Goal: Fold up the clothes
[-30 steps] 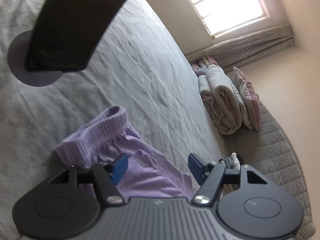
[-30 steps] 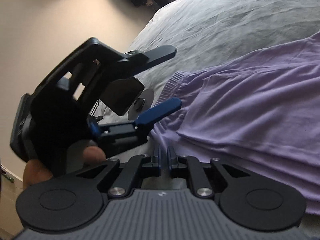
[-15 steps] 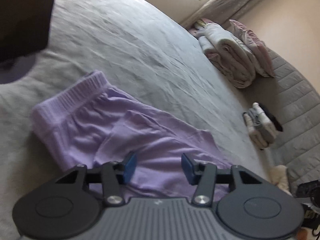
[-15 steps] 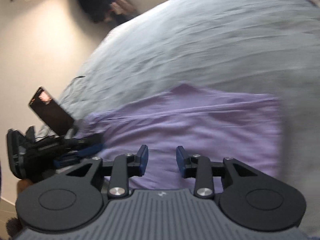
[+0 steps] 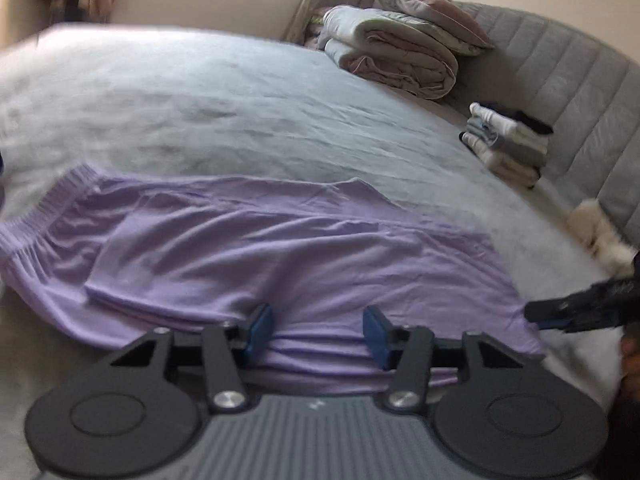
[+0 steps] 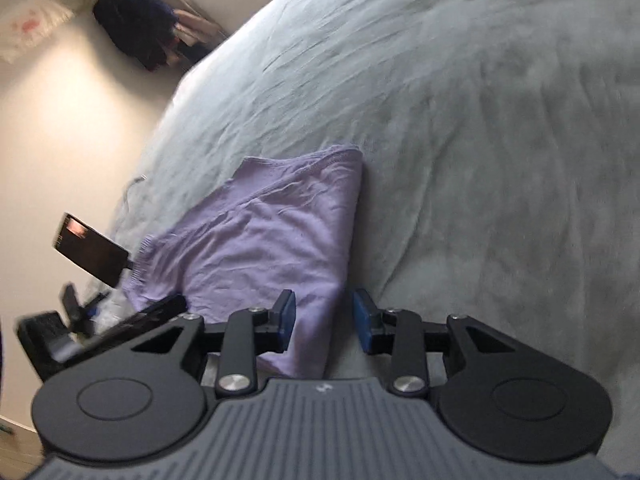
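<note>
Lilac shorts (image 5: 280, 256) with a ribbed waistband (image 5: 36, 216) at the left lie spread flat on the grey bedsheet (image 5: 224, 112). My left gripper (image 5: 318, 334) hovers open over the near edge of the shorts, nothing between its blue pads. In the right wrist view the same shorts (image 6: 264, 248) run away from my right gripper (image 6: 324, 326), which stands open above their hem corner. The right gripper's fingers (image 5: 576, 308) show at the right edge of the left wrist view, beside the hem. The left gripper (image 6: 120, 320) appears blurred at the left of the right wrist view.
A rolled duvet and pillow (image 5: 400, 48) sit at the far end by the grey padded headboard (image 5: 572, 92). A stack of folded clothes (image 5: 508, 144) and a white fluffy item (image 5: 600, 232) lie at the right. A dark phone on a stand (image 6: 90, 250) sits near the waistband.
Both grippers swung apart along the shorts: the left pulled back from the waistband to the middle of the near edge, the right moved to the hem end and went from shut to open.
</note>
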Motion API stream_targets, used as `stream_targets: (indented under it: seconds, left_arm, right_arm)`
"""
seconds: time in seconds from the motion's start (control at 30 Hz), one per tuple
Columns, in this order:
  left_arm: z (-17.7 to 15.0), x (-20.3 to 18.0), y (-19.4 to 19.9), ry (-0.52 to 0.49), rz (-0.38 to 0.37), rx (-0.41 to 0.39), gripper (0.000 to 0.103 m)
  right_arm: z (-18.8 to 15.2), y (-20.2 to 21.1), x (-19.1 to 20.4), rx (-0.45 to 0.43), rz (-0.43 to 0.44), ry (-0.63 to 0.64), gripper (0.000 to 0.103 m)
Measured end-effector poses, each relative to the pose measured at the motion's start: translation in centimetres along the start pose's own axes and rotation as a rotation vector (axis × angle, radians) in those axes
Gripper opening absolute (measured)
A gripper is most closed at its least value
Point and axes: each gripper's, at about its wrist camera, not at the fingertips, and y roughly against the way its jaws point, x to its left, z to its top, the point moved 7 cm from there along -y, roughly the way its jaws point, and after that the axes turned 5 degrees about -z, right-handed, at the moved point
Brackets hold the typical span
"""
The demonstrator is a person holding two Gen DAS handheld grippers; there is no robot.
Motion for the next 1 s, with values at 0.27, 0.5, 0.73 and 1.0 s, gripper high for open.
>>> stream_targets:
  seconds: [0.27,0.5,0.73,1.0]
  left_arm:
    - [-0.5,-5.9,0.5,-0.155,-0.068,-0.05,0.06]
    - [-1.4,-12.5,-0.2,-0.336,-0.22,-0.019,0.069]
    - [-1.9,-16.5,0.6,-0.518,-0.255,-0.025,0.068]
    - [-3.1,-19.3,-0.8,-0.707,-0.108,-0.052,0.053]
  right_arm:
    - [-0.8,-0.3,0.0,0.133,0.107,-0.114,0.033]
    - [-0.1,0.3,-0.1,0.182,0.137,-0.168,0.009]
    - [1.2,1.2,1.5,0.158,0.206,-0.175,0.008]
    - [2.0,1.6,2.4,0.164,0.255,-0.178,0.009]
